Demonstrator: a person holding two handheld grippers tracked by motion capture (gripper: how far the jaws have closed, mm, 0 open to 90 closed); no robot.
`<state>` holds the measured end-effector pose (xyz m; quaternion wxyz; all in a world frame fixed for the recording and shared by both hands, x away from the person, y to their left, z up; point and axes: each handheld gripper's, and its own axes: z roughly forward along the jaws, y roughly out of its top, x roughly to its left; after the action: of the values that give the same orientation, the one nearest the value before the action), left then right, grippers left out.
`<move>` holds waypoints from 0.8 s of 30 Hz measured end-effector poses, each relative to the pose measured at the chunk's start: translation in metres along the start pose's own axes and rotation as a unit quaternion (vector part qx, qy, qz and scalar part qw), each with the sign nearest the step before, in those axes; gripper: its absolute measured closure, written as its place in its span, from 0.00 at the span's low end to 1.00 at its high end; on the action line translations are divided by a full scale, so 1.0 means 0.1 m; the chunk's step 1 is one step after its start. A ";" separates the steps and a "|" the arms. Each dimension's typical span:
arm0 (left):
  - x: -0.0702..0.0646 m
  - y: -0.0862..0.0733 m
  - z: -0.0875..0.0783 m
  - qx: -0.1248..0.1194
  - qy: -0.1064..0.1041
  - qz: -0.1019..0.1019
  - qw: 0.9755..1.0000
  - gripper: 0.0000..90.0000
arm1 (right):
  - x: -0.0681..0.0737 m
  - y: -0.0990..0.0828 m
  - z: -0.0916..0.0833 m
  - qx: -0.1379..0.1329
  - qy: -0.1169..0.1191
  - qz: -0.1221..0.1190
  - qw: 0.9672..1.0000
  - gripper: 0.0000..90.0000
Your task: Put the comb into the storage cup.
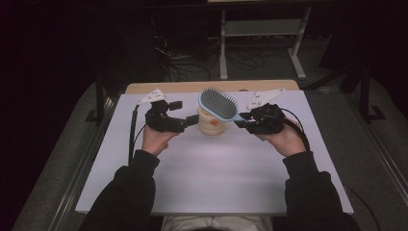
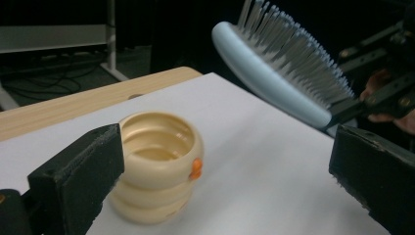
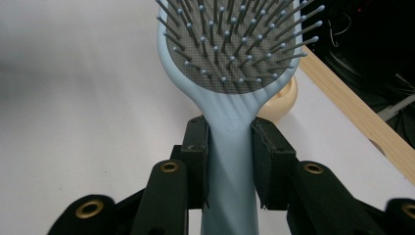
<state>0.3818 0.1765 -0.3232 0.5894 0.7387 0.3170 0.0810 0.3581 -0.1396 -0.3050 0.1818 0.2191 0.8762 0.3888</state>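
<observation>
My left gripper [image 1: 188, 112] is wide open and holds nothing. In the left gripper view the cream ribbed cup [image 2: 159, 171] sits between my two black jaws, close to the left one, and it may or may not be touching it; I cannot tell. On the white table [image 1: 216, 183] the cup [image 1: 212, 122] stands upright near the far edge, at about 12 o'clock from me, with a little orange dot on its side. If I squeeze from this spot, the near jaw could push the cup first and knock it over or slide it away, because the cup is light and not in the middle of the gap. My right gripper [image 1: 244, 120] is closed tight on the handle of the light blue hairbrush [image 1: 219, 104], and the brush head hangs over the cup, at about 9 o'clock from that gripper. The bristles point up. If I lower the brush too fast, the head could bump the cup's rim and tip it. The brush could also twist in my jaws, since I hold only the thin handle.
</observation>
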 end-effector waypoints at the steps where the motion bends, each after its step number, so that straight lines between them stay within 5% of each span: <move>1: -0.01 0.01 0.02 -0.002 -0.004 -0.004 1.000 0.00 | 0.00 0.00 0.00 -0.001 -0.001 0.000 1.000 0.76; 11: -0.09 0.07 0.19 -0.011 -0.024 -0.029 0.999 0.00 | 0.03 -0.04 0.07 -0.008 -0.011 0.001 1.000 0.76; 24: -0.09 0.09 0.26 -0.016 -0.021 -0.049 0.998 0.02 | 0.10 0.05 0.19 -0.014 -0.013 -0.012 1.000 0.76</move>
<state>0.3909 0.1495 -0.3206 0.6110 0.7141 0.3392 0.0419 0.3598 -0.1197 -0.3149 0.2010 0.2114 0.8708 0.3958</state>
